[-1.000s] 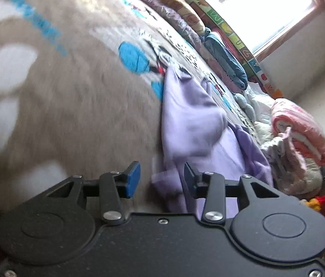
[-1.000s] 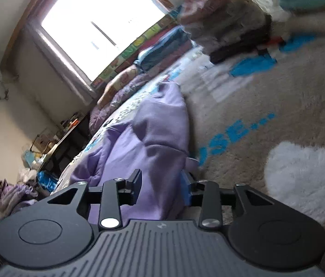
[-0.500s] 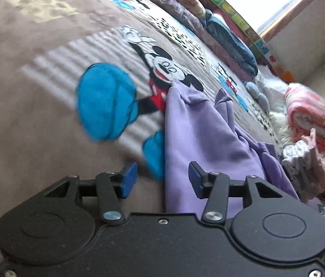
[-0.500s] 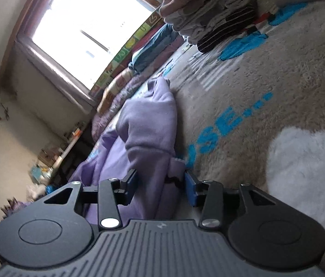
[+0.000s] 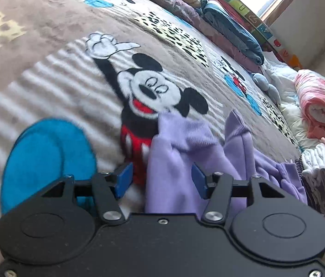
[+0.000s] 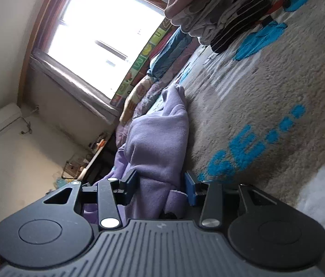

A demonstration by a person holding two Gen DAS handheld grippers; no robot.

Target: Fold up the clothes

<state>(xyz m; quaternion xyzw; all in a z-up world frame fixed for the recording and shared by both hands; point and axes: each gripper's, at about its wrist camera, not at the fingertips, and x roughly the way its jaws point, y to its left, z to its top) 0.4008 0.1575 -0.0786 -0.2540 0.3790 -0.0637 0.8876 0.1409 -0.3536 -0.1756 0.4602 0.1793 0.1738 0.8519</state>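
Note:
A lilac sweatshirt (image 5: pixel 181 161) lies crumpled on a brown Mickey Mouse blanket (image 5: pixel 58 53). Its ribbed cuffs point away from me in the left wrist view. My left gripper (image 5: pixel 161 180) is open, low over the blanket, and the sweatshirt's near edge lies between its blue-padded fingers. The right wrist view shows the same sweatshirt (image 6: pixel 160 138) stretching away along the blanket (image 6: pixel 266 103). My right gripper (image 6: pixel 160 184) is open, with a bunched fold of the cloth between its fingers. The fingers do not pinch it.
A stack of folded clothes (image 6: pixel 217 16) stands on the blanket at the far right of the right wrist view. Rolled bedding (image 5: pixel 231 25) lines the window side. A pink quilt (image 5: pixel 321 106) and loose garments (image 5: pixel 321 168) lie at the right.
Both grippers have moved forward and lower along the sweatshirt. The left one has slid toward the cuffs near the Mickey figure. Both stay open.

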